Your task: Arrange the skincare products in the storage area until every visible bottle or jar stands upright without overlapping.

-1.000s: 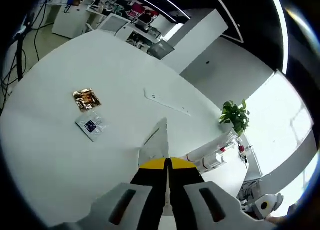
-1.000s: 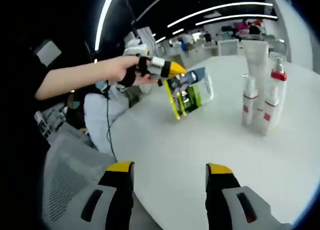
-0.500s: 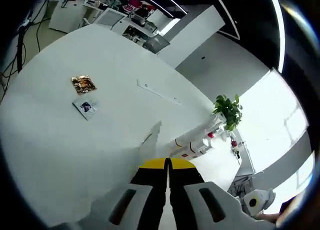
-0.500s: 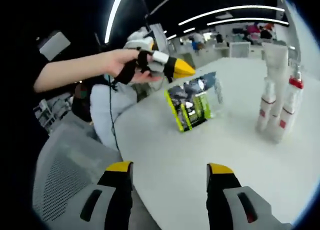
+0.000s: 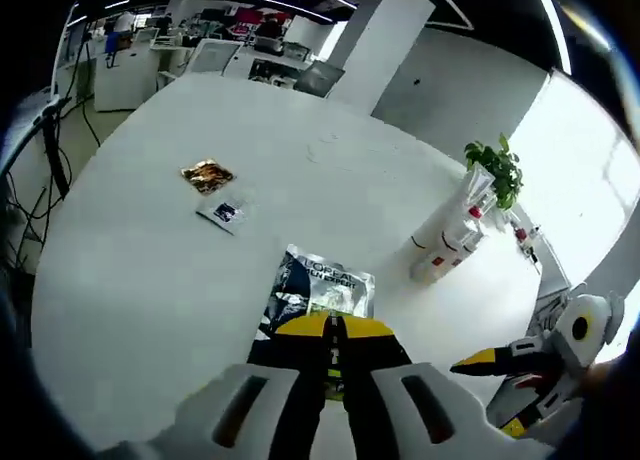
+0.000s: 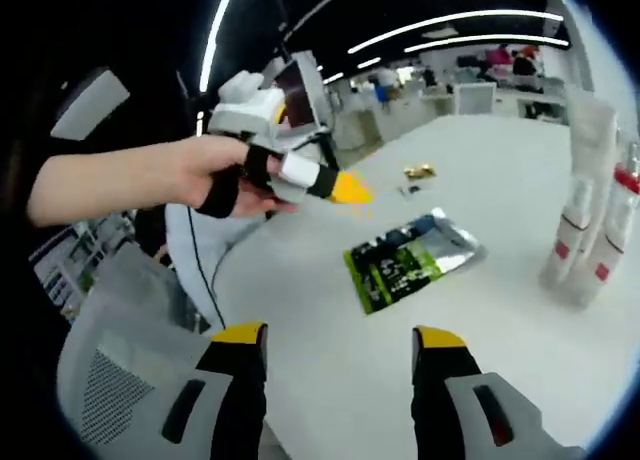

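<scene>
A silver, black and green pouch (image 5: 322, 288) lies flat on the white table (image 5: 130, 270); the right gripper view has the pouch (image 6: 412, 260) at mid-table. My left gripper (image 5: 335, 328) is shut with nothing in it, hanging just above the pouch's near edge, and a hand holds this left gripper (image 6: 348, 188) clear of the pouch. Several white bottles with red caps and a tall white tube (image 5: 448, 237) stand upright together. The same bottles (image 6: 590, 242) sit at the right edge. My right gripper (image 6: 338, 337) is open and empty over the table's near rim.
A gold sachet (image 5: 207, 175) and a small white sachet (image 5: 224, 213) lie flat further out on the table. A potted plant (image 5: 497, 165) stands behind the bottles. The right gripper (image 5: 505, 365) enters at lower right. A grey mesh chair (image 6: 110, 380) is beside the table.
The pouch, upright under the left gripper's tip a second ago, now lies flat on the table. The left gripper has come away from it. The right gripper stays open.
</scene>
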A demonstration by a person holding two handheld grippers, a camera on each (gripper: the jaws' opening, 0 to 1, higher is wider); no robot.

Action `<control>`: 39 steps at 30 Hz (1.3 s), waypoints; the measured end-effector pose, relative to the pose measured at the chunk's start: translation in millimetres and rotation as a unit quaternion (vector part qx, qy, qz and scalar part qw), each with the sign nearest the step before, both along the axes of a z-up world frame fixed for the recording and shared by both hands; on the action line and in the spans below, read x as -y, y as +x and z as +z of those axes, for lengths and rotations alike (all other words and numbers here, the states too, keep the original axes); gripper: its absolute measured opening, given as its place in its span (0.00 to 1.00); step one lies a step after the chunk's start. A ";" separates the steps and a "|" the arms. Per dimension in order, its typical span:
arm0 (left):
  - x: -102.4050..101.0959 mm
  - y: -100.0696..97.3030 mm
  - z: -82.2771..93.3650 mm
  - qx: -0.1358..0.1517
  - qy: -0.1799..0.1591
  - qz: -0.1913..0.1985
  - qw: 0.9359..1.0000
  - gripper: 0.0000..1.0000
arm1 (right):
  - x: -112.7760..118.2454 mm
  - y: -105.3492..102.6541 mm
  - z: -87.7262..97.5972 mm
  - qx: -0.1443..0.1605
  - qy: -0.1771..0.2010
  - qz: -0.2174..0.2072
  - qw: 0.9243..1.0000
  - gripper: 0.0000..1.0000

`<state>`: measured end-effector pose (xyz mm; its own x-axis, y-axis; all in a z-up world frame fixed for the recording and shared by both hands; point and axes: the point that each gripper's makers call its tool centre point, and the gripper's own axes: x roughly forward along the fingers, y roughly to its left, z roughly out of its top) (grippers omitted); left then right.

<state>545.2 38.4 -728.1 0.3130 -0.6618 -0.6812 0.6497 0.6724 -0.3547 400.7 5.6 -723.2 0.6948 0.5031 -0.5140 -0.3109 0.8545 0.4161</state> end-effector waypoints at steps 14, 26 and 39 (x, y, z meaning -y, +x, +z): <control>15.3 29.6 -37.1 0.024 0.086 -0.088 0.992 0.20 | 21.5 30.6 -16.9 -0.027 0.059 -0.054 0.996 0.53; 16.0 41.6 -55.6 0.005 0.108 -0.105 0.989 0.20 | 28.9 76.0 -39.0 -0.050 0.069 -0.097 0.992 0.49; 26.7 38.4 -59.0 -0.024 0.084 -0.101 0.991 0.15 | 38.5 100.4 -57.1 -0.070 0.059 -0.143 0.985 0.27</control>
